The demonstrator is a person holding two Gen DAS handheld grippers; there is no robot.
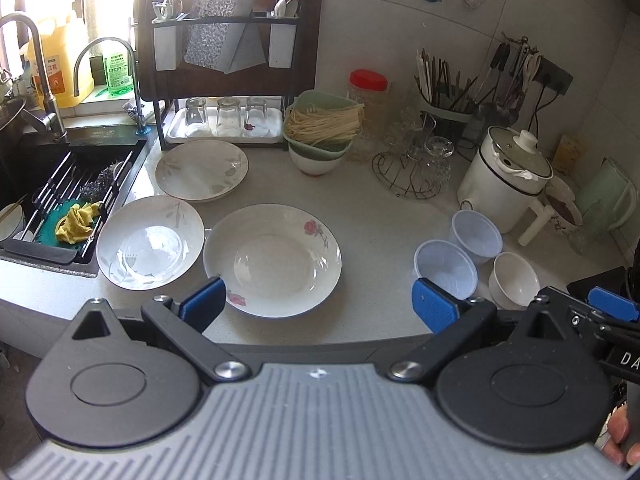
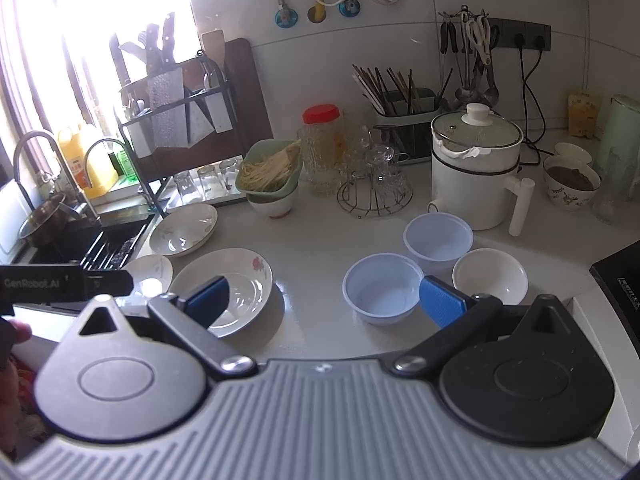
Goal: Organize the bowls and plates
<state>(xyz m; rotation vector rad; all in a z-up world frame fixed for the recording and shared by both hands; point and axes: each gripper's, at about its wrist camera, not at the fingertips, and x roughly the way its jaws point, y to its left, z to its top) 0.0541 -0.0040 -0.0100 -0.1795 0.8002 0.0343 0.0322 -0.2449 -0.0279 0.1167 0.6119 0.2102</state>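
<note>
Both claws hang spread wide and empty over the front edge of the surface. The left claw (image 1: 318,306) points at the rose-patterned plate (image 1: 272,260), which lies straight ahead between its fingers, with two leaf-patterned plates (image 1: 150,242) beyond it toward the sink-side edge. The right claw (image 2: 324,300) faces the nearer plastic bowl (image 2: 382,294), with a second plastic bowl (image 2: 438,240) and a white bowl (image 2: 490,278) close behind. So plates look nearer the left claw, bowls nearer the right.
</note>
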